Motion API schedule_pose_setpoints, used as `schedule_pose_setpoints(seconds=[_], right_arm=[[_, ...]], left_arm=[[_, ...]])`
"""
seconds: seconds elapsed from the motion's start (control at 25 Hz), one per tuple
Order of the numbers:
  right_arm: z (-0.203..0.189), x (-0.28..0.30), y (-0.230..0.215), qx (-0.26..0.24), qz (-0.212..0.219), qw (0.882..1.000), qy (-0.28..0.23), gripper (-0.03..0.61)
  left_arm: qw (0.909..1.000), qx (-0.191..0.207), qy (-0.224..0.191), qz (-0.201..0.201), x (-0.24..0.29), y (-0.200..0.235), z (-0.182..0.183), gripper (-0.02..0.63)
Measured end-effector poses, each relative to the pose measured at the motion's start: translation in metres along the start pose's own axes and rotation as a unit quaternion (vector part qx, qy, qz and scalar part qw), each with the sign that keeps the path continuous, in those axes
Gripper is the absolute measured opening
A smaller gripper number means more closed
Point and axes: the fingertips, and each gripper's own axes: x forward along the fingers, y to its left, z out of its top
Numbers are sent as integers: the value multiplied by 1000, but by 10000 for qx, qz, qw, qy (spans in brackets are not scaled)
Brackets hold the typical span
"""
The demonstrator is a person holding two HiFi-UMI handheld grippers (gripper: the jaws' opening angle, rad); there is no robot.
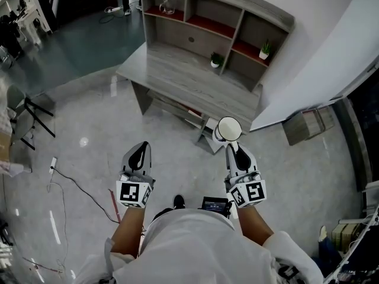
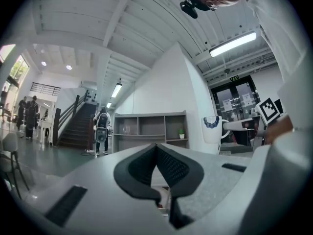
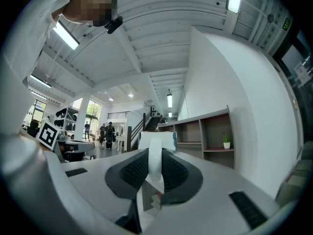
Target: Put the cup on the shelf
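— Clamping on the cup (image 1: 228, 129) handle was seen at the right gripper (image 1: 234, 148), near the desk (image 1: 177, 78) front edge, the shelf (image 1: 240, 16) beyond.
— The left gripper (image 1: 140, 151) jaws were pressed together, empty; open floor (image 1: 89, 147) was left alongside.

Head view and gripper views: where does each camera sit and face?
Head view: on the person's head, looking steeply down at the shelf; shows forearms, left gripper, right gripper holding the cup.
Left gripper view: on that gripper, facing the shelf over its shut, empty jaws.
Right gripper view: on that gripper, facing the shelf over jaws clamping the cup's handle.
Shared: all three show the shelf's potted plant.
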Motion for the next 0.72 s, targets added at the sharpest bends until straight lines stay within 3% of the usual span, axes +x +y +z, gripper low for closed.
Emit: schedule_pose_setpoints(seconds=[0.72], right_arm=[[-14, 136, -16, 132, 292, 9995, -45, 75]], left_arm=[[9998, -145, -104, 62, 96, 73, -3, 6]])
